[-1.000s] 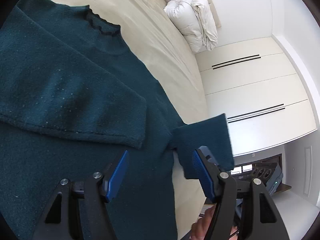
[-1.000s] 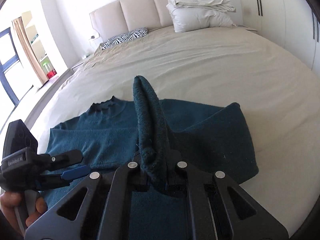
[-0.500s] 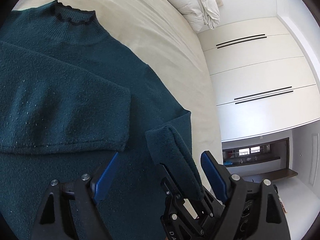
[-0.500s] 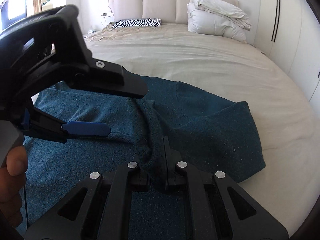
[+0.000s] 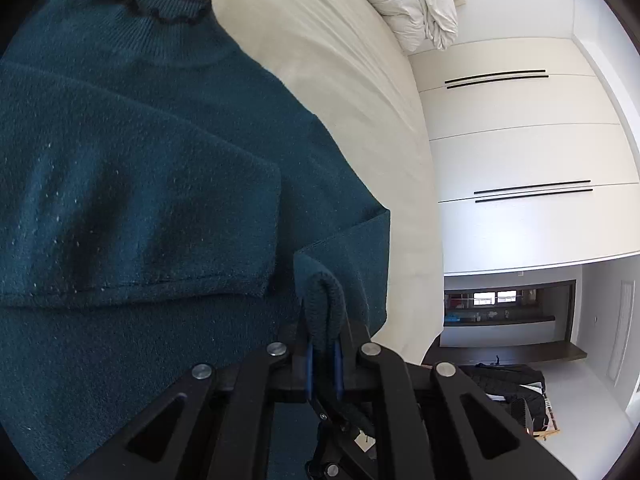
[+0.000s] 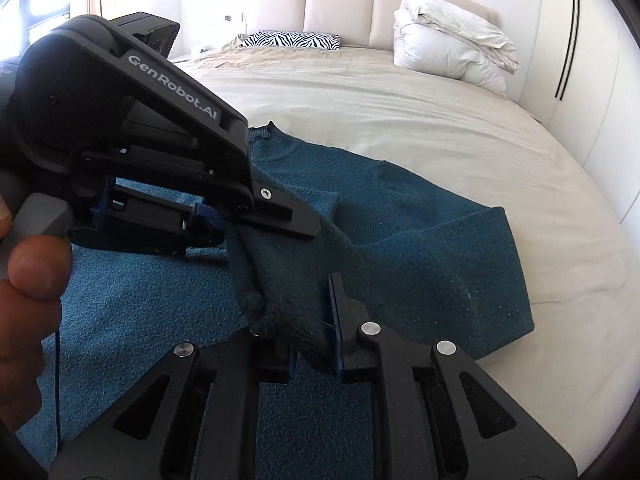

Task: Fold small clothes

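Observation:
A dark teal knit sweater (image 5: 132, 160) lies flat on the bed, collar (image 5: 160, 12) away from me, one sleeve folded across its chest. My left gripper (image 5: 322, 344) is shut on the cuff of the other sleeve (image 5: 324, 300). In the right wrist view the left gripper (image 6: 224, 220) pinches that sleeve (image 6: 276, 280) just left of my right gripper (image 6: 308, 320). The right gripper's jaws stand slightly apart around the sleeve end, its blue pad (image 6: 334, 312) beside the cloth.
The beige bed (image 6: 400, 128) spreads around the sweater. A rolled white duvet (image 6: 448, 52) and a zebra pillow (image 6: 296, 40) lie by the headboard. White wardrobe doors (image 5: 520, 160) stand beside the bed.
My left gripper closed on the sleeve cuff that the right gripper was holding. The right gripper's jaws have opened a little around the sleeve.

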A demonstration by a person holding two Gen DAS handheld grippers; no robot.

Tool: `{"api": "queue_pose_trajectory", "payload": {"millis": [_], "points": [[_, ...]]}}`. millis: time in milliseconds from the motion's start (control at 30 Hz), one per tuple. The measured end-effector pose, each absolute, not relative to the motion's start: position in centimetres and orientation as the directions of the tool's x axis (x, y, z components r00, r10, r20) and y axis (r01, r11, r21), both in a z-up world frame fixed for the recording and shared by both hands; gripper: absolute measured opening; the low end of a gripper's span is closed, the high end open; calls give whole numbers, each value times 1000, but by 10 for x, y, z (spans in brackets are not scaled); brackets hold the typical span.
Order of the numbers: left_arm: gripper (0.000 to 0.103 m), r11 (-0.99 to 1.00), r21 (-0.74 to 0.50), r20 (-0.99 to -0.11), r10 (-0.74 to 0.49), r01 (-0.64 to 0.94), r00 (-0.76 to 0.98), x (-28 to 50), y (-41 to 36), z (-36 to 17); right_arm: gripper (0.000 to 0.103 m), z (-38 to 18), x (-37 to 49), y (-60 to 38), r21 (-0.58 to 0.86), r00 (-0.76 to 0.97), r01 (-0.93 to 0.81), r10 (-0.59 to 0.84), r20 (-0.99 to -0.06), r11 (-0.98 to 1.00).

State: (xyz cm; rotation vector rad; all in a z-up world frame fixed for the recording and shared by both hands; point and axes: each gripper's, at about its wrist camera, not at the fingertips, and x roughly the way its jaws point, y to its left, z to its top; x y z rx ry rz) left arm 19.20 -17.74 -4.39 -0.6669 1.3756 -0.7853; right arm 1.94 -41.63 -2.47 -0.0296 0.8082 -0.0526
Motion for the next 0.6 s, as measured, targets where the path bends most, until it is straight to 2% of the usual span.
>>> {"api": "queue_pose_trajectory", "payload": {"millis": [133, 167, 200, 267, 433, 600], "points": [[8, 626, -762, -624, -778, 165, 73, 200, -159, -19, 29, -17, -6, -444, 128, 701, 47, 58, -711, 991], [8, 635, -751, -630, -771, 183, 89, 199, -148, -10, 40, -17, -12, -454, 177, 705, 60, 84, -704, 982], [8, 639, -743, -633, -768, 199, 104, 201, -140, -2, 57, -17, -18, -464, 226, 713, 78, 105, -693, 971], [8, 652, -722, -640, -756, 231, 134, 206, -125, 15, 64, -21, -29, -490, 345, 740, 119, 148, -656, 931], [8, 730, -602, -692, -679, 324, 244, 223, -97, 54, 64, -49, -36, -556, 623, 743, 249, 266, -614, 742], [8, 773, -558, -724, -632, 303, 278, 244, -65, 51, 66, -74, -42, -588, 823, 778, 276, 388, -495, 497]]}}
